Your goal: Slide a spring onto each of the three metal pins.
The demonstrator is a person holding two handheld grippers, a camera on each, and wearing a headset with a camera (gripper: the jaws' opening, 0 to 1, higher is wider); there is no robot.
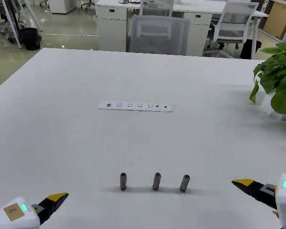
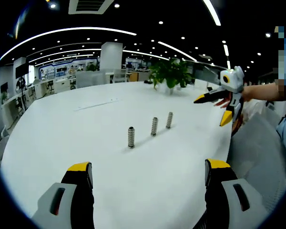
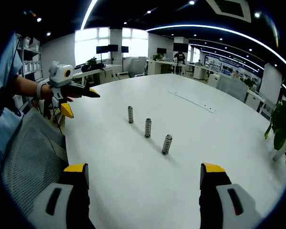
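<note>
Head view — three springs stand upright in a row on the white table, near its front edge; the pins inside them cannot be made out. Left gripper is low and off to one side of the row, jaws wide apart, holding nothing. Right gripper is on the other side — jaws also apart, empty. A power strip lies farther back, and a potted plant stands at the right.
</note>
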